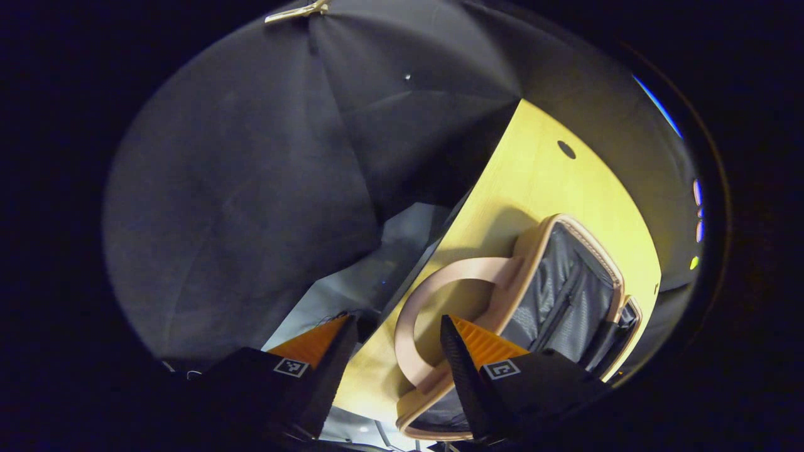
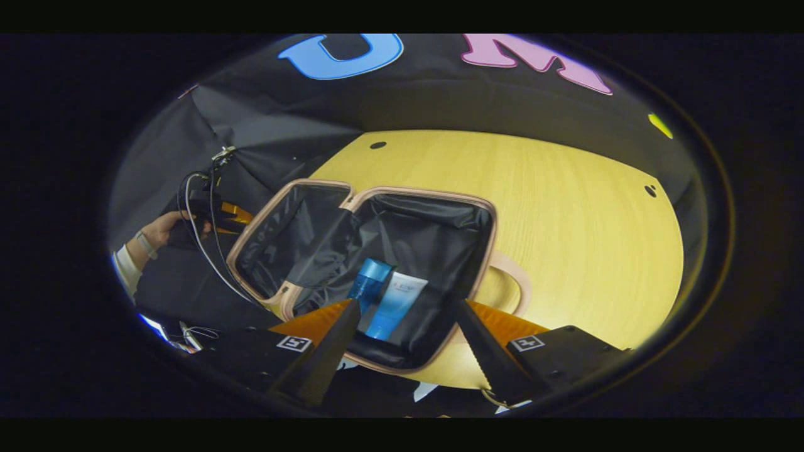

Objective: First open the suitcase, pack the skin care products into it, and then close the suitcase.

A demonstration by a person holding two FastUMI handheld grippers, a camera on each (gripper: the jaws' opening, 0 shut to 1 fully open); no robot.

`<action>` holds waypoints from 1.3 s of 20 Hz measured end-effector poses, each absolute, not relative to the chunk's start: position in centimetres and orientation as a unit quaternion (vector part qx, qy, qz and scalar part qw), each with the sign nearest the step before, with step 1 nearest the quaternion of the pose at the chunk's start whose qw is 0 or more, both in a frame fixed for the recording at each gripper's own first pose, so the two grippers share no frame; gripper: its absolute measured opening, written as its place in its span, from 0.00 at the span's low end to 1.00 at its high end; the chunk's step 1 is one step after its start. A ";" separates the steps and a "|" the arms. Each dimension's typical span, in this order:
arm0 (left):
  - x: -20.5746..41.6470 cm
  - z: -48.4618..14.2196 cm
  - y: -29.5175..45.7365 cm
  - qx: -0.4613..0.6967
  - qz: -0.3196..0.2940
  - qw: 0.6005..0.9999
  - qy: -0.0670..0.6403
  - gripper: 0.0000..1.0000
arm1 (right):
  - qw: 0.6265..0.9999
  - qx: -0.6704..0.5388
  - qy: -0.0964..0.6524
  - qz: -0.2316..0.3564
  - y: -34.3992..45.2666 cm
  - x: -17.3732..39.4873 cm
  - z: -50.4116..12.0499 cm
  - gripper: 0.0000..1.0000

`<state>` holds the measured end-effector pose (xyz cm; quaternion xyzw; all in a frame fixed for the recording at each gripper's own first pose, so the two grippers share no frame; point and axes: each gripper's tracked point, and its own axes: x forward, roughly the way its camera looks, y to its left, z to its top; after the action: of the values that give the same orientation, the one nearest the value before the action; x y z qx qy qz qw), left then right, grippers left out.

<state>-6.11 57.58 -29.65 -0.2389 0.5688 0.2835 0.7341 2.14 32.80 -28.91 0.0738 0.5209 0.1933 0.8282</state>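
We see the suitcase (image 2: 377, 263) lying open on the yellow surface (image 2: 565, 220), a blue bottle (image 2: 369, 282) and tube (image 2: 396, 304) inside. Packing looks done; closing comes next: the left gripper (image 1: 396, 351), fingers apart by the handle (image 1: 427, 295), must swing the lid (image 2: 286, 242). The right gripper (image 2: 408, 342) hovers, fingers apart.

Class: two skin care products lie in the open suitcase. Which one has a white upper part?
The tube, lying right of the bottle in the right gripper view. Its top half is white, fading to blue below; the bottle is blue all over.
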 end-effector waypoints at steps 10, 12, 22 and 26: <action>-4.9 -29.9 57.0 -0.211 0.240 0.763 0.562 0.13 | 0.829 0.084 0.524 0.176 30.8 1.3 -29.2 0.98; -4.7 -28.6 56.7 -0.204 0.236 0.774 0.551 0.13 | 0.831 0.086 0.520 0.178 30.8 1.2 -29.1 0.98; -2.4 -17.8 53.2 -0.099 0.198 0.860 0.459 0.08 | 0.846 0.095 0.485 0.201 29.1 0.1 -28.0 0.98; -1.7 -11.4 49.1 -0.079 0.168 0.885 0.427 0.06 | 0.852 0.097 0.467 0.215 26.4 0.0 -26.0 1.00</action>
<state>-1.70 49.14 -11.43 -0.0789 0.4268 0.1685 0.8850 -0.04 26.43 -26.04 0.0972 0.4669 0.2155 0.8522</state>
